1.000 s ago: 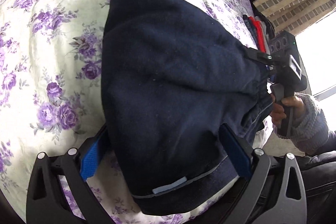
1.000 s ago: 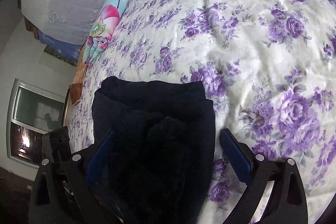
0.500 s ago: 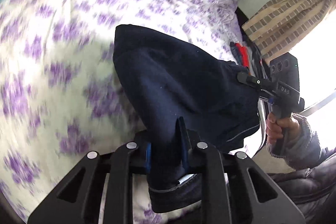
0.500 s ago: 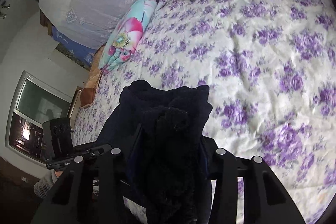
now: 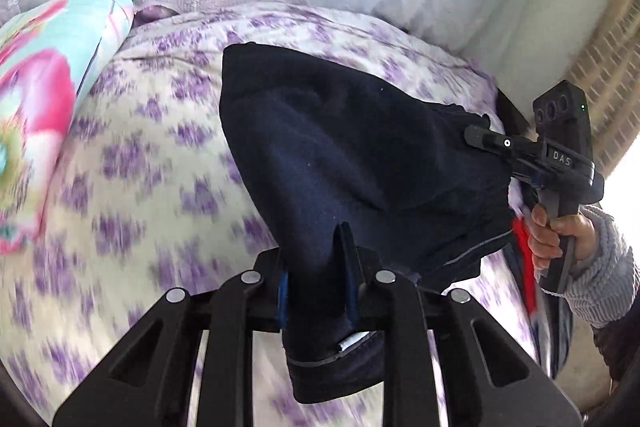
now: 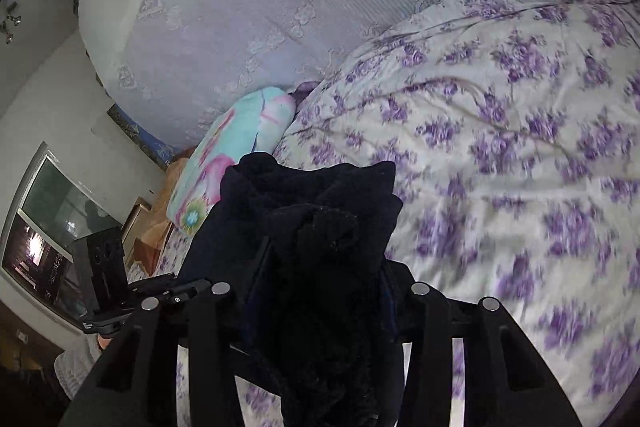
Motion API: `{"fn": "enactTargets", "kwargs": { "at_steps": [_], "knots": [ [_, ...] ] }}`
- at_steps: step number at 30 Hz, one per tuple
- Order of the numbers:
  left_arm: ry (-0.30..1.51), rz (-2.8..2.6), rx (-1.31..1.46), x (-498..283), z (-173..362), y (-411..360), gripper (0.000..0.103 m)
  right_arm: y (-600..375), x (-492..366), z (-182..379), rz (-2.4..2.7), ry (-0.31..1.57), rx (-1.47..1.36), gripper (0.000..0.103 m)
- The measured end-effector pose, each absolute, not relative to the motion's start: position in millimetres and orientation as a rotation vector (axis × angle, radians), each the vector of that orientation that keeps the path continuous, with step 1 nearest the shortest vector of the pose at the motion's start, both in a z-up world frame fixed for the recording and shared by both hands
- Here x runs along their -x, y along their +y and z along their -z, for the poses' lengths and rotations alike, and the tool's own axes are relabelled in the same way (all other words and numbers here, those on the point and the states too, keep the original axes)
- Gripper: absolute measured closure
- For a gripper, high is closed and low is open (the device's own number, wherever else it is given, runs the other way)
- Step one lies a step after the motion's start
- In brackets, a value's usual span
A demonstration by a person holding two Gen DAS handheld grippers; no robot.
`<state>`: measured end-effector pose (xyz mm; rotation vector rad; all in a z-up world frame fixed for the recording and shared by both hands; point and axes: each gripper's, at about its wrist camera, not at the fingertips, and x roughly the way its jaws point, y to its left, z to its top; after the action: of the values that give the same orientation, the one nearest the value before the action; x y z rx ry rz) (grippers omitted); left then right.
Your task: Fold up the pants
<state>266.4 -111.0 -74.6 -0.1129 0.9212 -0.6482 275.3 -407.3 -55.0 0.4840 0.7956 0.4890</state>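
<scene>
Navy pants (image 5: 360, 163) — both grippers, left (image 5: 316, 291) and right (image 6: 320, 291), having just clamped them, are lifting the bundle off the floral bedspread (image 5: 152, 163) — carry under way.

Navy pants (image 5: 360, 155) on a purple-flowered cream bedspread (image 5: 152, 187)
Pillow (image 5: 36, 115): turquoise with pink blooms. Headboard cover (image 6: 240, 7): pale lilac lace. Sleeve (image 5: 604, 267): grey knit.

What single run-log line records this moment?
task: fold pants | left gripper: shut on pants | right gripper: shut on pants | pants: lifted over floral bedspread
</scene>
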Motion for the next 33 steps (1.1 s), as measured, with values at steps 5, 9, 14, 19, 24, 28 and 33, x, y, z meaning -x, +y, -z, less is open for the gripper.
{"fn": "enactTargets", "kwargs": {
  "at_steps": [5,9,14,19,24,28,33],
  "knots": [
    [0.948,0.577,0.121,-356.4,98.1,-133.4,0.082,-417.1,-364.5,87.3,-0.473,0.808,-0.502,0.057],
    [1.037,0.483,0.061,-395.2,150.5,-142.1,0.074,-421.7,-404.5,149.0,-0.372,0.897,-0.484,0.054],
    [1.006,0.375,0.017,-392.6,172.3,-128.5,0.032,-432.1,-411.7,176.5,-0.272,0.905,-0.414,0.026],
    [0.866,0.266,-0.069,-371.4,130.6,-120.8,0.035,-415.3,-375.3,118.1,-0.180,0.750,-0.195,0.026],
    [0.849,0.264,-0.127,-357.1,117.0,-152.2,0.033,-359.2,-321.6,102.3,-0.129,0.681,0.077,0.026],
    [0.975,0.199,-0.209,-365.0,164.9,-180.6,0.026,-363.6,-335.2,166.9,-0.053,0.882,-0.020,0.027],
    [0.968,0.189,-0.125,-353.6,128.9,-166.4,0.031,-375.2,-299.6,120.6,-0.031,0.762,-0.187,0.027]
  ]
}}
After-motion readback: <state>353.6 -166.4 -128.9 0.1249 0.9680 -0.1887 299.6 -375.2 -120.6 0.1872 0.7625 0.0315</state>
